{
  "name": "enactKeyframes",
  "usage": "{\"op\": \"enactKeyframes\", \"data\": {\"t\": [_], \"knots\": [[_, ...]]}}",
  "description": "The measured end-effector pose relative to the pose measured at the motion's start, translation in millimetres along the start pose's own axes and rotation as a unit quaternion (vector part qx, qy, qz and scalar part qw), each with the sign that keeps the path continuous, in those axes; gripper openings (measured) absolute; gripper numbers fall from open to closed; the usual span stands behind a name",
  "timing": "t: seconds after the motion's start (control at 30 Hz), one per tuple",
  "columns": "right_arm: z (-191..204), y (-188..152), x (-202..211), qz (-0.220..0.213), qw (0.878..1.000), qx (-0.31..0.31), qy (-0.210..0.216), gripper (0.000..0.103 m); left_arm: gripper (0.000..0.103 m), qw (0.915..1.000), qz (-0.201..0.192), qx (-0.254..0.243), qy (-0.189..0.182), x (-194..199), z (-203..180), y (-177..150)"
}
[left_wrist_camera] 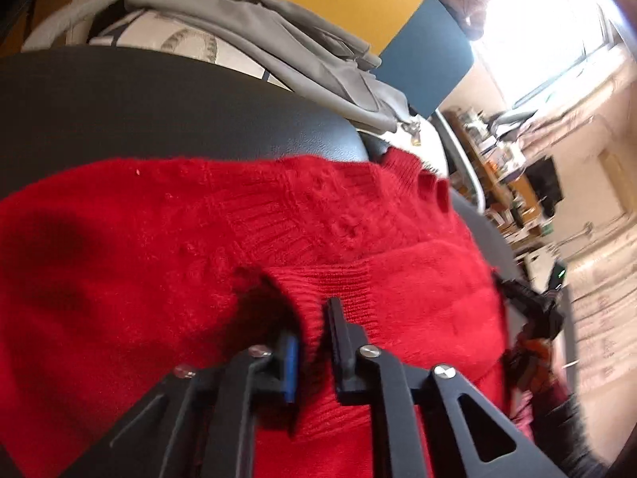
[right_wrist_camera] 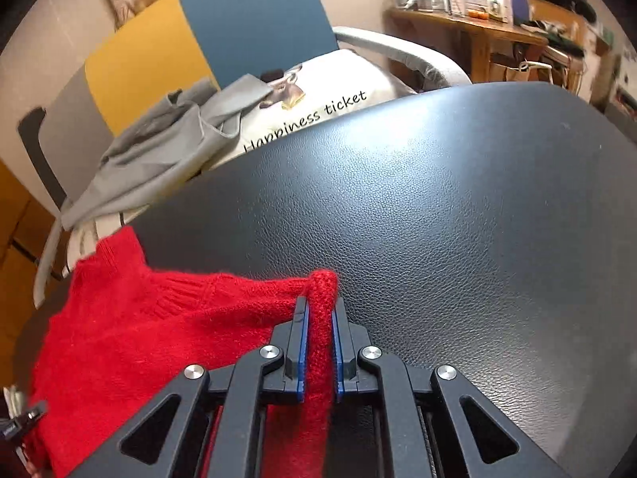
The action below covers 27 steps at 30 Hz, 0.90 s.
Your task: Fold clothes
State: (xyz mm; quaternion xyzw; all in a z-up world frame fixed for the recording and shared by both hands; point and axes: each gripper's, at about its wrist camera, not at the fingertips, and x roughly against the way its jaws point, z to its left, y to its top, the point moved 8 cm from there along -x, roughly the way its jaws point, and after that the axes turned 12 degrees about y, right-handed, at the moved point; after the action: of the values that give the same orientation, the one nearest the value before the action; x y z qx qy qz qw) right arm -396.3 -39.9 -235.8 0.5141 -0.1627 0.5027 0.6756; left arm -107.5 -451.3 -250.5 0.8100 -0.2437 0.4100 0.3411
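Observation:
A red knitted sweater lies spread on a black leather surface. My left gripper is shut on a ribbed edge of the sweater, with the knit pinched between its jaws. In the right wrist view the sweater fills the lower left. My right gripper is shut on a bunched fold of the sweater, over the black leather surface. The other gripper shows at the sweater's right side in the left wrist view.
A grey garment and a white printed cushion lie on a chair behind the black surface. A chair back with yellow and blue panels stands behind. A cluttered wooden shelf stands at the back right.

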Motion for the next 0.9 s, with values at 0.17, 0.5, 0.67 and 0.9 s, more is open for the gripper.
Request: {"op": "enactKeyframes", "data": {"t": [0.17, 0.5, 0.67, 0.9], "knots": [[6, 3, 18, -0.012, 1.000, 0.007, 0.023, 0.021, 0.027, 0.9978, 0.008, 0.042, -0.050, 6, 4, -1], [99, -58, 71, 0.027, 0.980, 0.178, 0.081, 0.051, 0.043, 0.9951, 0.013, 0.049, -0.085, 25, -7, -28], [137, -109, 55, 0.058, 0.973, 0.205, 0.089, 0.052, 0.022, 0.9998, 0.015, 0.006, 0.008, 13, -12, -30], [137, -157, 31, 0.078, 0.964, 0.254, 0.009, 0.052, 0.016, 0.9873, -0.008, -0.069, 0.143, 6, -9, -26]]}}
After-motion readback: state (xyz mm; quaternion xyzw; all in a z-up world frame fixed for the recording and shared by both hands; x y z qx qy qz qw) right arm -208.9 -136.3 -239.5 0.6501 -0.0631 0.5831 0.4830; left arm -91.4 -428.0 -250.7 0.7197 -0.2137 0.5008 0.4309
